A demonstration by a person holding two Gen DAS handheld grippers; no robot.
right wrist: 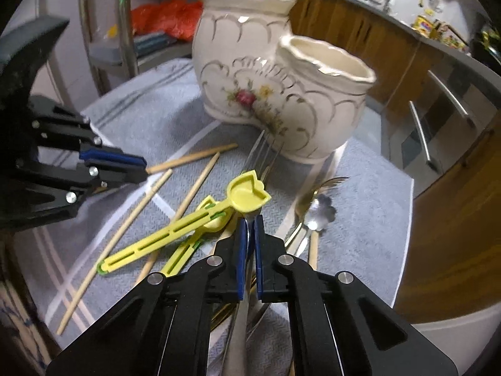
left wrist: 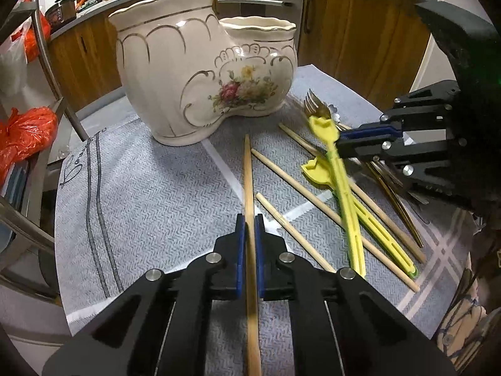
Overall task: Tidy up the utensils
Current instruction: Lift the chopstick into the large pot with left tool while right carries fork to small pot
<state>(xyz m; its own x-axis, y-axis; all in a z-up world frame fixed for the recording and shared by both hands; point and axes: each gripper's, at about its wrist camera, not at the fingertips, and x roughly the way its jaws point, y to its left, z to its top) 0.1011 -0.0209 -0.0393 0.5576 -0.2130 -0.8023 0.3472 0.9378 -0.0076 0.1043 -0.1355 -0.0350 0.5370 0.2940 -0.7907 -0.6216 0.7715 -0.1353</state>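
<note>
- We find the left gripper (left wrist: 250, 224) clenched on a wooden chopstick (left wrist: 248, 169); the stick runs straight through the pads, its long axis pointing toward 12 o'clock in the left wrist view.
- We find the right gripper (right wrist: 250, 225) clenched on a thin silver utensil handle (right wrist: 241, 319), apparently a fork; its blurred tines (right wrist: 263, 147) point toward 12 o'clock in the right wrist view.
- The relation that matters: the ceramic holder (left wrist: 200, 72) stands ahead of both grippers, at about 11 o'clock from the left one and 12 to 1 o'clock from the right one. It has two upright openings, a taller compartment and a lower one. Both held items lie roughly level, so in our judgement each must be tipped upright before it can enter from above.
- The right gripper appears nearer the lower compartment (right wrist: 332, 62), the left nearer the taller compartment (left wrist: 162, 9). Which item belongs where we cannot tell.
- Still loose on the surface, at 1 to 3 o'clock from the left gripper: further chopsticks (left wrist: 294, 175), two yellow plastic utensils (left wrist: 341, 185), gold-toned cutlery (left wrist: 397, 200), and a small spoon (right wrist: 319, 213). These lie crossed and touching.
- The surface carries a grey woven cloth (left wrist: 150, 181) with pale stripes.
- Beyond: wooden cabinets (left wrist: 360, 31), a metal rack with an orange bag (left wrist: 25, 134), and a cluttered kitchen counter (left wrist: 103, 3).
</note>
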